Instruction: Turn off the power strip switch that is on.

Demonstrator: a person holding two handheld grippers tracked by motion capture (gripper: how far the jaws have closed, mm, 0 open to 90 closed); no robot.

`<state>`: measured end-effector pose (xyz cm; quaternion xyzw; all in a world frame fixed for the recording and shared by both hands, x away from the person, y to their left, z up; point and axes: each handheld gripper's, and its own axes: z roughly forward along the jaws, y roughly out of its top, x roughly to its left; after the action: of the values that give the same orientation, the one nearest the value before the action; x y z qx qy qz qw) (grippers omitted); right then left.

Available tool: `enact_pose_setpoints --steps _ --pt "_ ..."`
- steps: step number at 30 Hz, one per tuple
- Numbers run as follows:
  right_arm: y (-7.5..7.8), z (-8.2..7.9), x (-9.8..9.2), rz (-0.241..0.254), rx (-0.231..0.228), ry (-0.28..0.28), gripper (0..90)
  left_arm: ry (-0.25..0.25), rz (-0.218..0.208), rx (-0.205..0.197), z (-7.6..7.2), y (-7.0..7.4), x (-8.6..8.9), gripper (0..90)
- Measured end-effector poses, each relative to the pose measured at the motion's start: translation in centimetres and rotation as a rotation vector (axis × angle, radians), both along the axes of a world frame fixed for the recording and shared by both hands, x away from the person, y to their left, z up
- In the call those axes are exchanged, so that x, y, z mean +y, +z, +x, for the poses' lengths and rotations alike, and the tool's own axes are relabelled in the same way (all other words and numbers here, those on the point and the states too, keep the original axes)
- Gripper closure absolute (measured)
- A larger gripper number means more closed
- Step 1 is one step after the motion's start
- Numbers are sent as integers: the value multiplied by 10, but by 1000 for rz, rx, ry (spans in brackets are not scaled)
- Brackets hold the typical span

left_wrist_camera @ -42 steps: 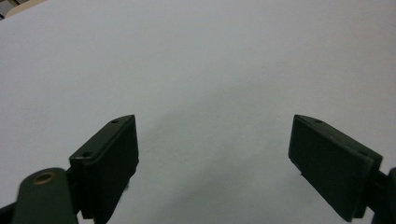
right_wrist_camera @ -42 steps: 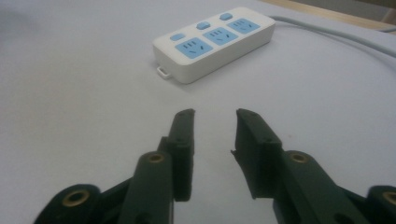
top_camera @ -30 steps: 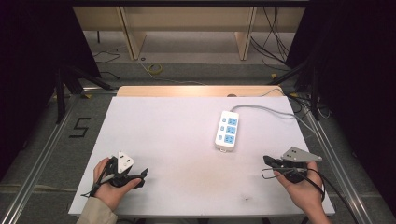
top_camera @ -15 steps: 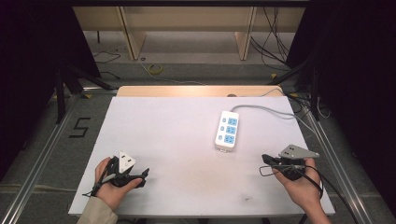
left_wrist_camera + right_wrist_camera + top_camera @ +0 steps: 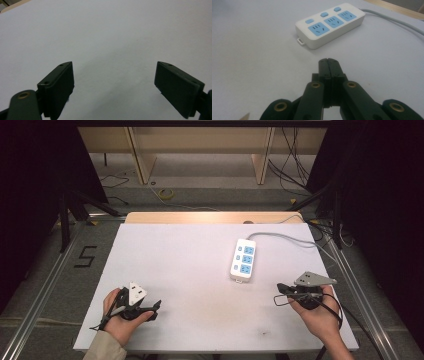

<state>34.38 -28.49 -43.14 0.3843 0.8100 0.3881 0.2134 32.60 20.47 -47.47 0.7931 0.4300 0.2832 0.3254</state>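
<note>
A white power strip [image 5: 243,259] with three blue sockets lies on the white table [image 5: 190,265], right of centre; its grey cable [image 5: 290,239] runs off to the right. In the right gripper view the power strip [image 5: 329,23] lies just ahead of my right gripper [image 5: 328,61], whose jaws are pressed together with nothing between them. That right gripper [image 5: 281,290] rests near the table's front right, held by a hand. My left gripper [image 5: 156,306] sits at the front left, pointing right. Its jaws stand wide apart over bare table in the left gripper view [image 5: 115,77].
Metal rails [image 5: 45,285] frame the table on both sides. A wooden strip [image 5: 200,217] edges the far side. Behind it stand wooden legs and loose cables on the floor [image 5: 165,194]. A "5" mark [image 5: 86,256] lies on the floor at the left.
My right gripper has shifted slightly left and forward toward the power strip. The left gripper has stayed in place.
</note>
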Motion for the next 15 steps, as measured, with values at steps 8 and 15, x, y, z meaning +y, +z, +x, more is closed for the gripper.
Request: enact_pose_setpoints --steps 8,15 --pt "2 7 3 -8 19 -12 900 -3 -3 -4 1 1 -1 157" --pt "5 11 7 -16 32 -11 900 -10 -3 -6 1 1 -3 157"
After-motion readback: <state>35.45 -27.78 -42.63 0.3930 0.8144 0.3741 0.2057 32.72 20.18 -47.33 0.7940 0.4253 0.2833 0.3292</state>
